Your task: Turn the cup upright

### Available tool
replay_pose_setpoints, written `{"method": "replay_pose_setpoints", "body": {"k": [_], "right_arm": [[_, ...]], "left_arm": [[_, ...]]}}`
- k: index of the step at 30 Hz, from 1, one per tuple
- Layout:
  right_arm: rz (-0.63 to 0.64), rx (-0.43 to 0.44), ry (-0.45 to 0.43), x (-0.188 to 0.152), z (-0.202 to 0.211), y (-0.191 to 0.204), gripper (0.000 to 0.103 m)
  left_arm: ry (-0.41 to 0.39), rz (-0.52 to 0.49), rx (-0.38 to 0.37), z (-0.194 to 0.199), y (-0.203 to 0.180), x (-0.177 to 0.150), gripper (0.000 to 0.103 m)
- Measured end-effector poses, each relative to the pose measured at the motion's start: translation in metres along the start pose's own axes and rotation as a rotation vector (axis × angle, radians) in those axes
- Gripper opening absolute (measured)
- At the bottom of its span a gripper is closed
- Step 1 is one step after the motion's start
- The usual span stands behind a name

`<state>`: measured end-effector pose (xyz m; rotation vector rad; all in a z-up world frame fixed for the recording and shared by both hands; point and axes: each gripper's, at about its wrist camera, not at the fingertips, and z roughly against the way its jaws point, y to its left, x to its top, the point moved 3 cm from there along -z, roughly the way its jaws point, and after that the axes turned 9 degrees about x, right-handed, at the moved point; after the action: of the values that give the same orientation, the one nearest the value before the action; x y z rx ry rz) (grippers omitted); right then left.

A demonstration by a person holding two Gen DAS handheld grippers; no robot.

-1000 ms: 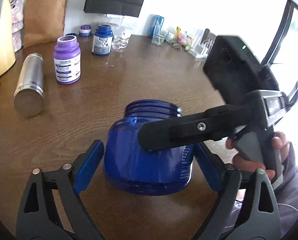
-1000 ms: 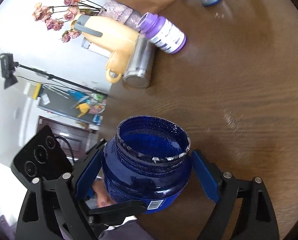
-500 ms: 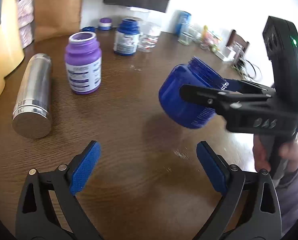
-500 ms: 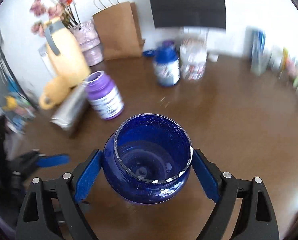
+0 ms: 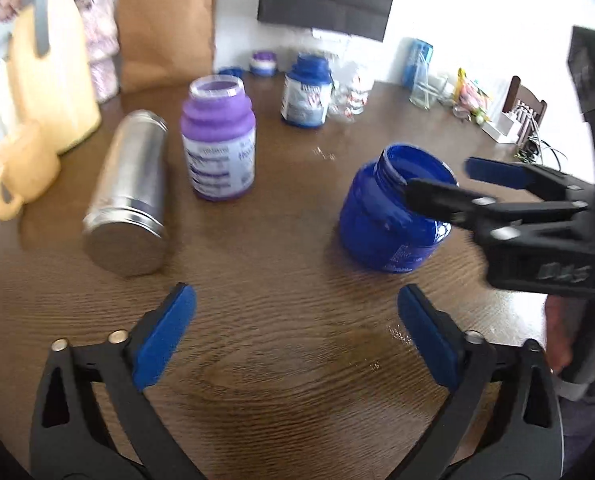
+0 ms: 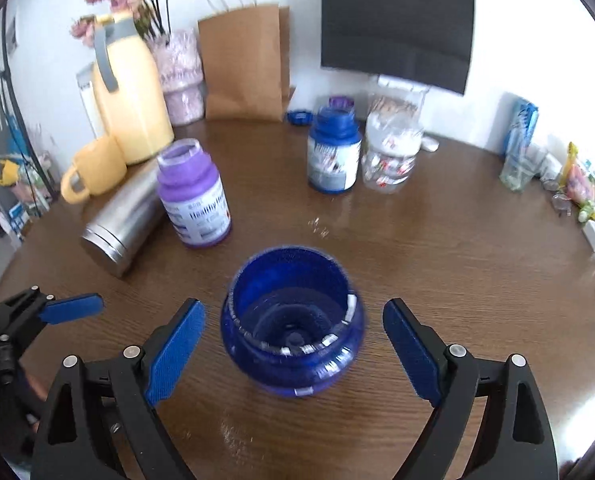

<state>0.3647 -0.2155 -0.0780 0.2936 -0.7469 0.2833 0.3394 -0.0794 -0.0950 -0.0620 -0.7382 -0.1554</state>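
Observation:
The cup is a dark blue plastic jar (image 6: 293, 320) that stands upright on the brown table (image 6: 437, 248), mouth up and empty. My right gripper (image 6: 294, 308) is open around it, with a small gap between each blue pad and the jar's sides. In the left wrist view the jar (image 5: 381, 216) is right of centre, and my right gripper (image 5: 439, 180) reaches in from the right with its fingers on either side of the jar's neck. My left gripper (image 5: 297, 336) is open with nothing in it, nearer than the jar and to its left.
A steel flask (image 5: 125, 196) lies on its side at the left. Beside it stands a purple bottle (image 5: 217, 144). Farther back are a dark blue bottle (image 5: 307, 92), a clear jar (image 6: 389, 152), a yellow jug (image 6: 129, 92) with a mug (image 6: 93, 172), and a paper bag (image 6: 245, 64).
My right gripper lifted the jar away from the left gripper, set it mouth up on the table and opened. The left gripper stayed open and drew back.

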Motion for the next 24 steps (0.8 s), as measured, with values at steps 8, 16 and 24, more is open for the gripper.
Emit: {"method": "replay_pose_setpoints", "body": {"k": [8,16,24], "right_arm": [[-0.058,0.026,-0.044,-0.018,0.063,0.006,0.094],[-0.085,0.018,-0.106,-0.064,0.124,0.025,0.094],[-0.080,0.043,-0.152,-0.107,0.171,0.061,0.094]], "left_arm": [[-0.095,-0.001,0.075,0.053,-0.004,-0.012,0.103],[-0.163,-0.005,0.231,0.122,0.000,-0.052,0.103],[-0.205,0.065,0.254,0.184,0.003,-0.092,0.103]]}}
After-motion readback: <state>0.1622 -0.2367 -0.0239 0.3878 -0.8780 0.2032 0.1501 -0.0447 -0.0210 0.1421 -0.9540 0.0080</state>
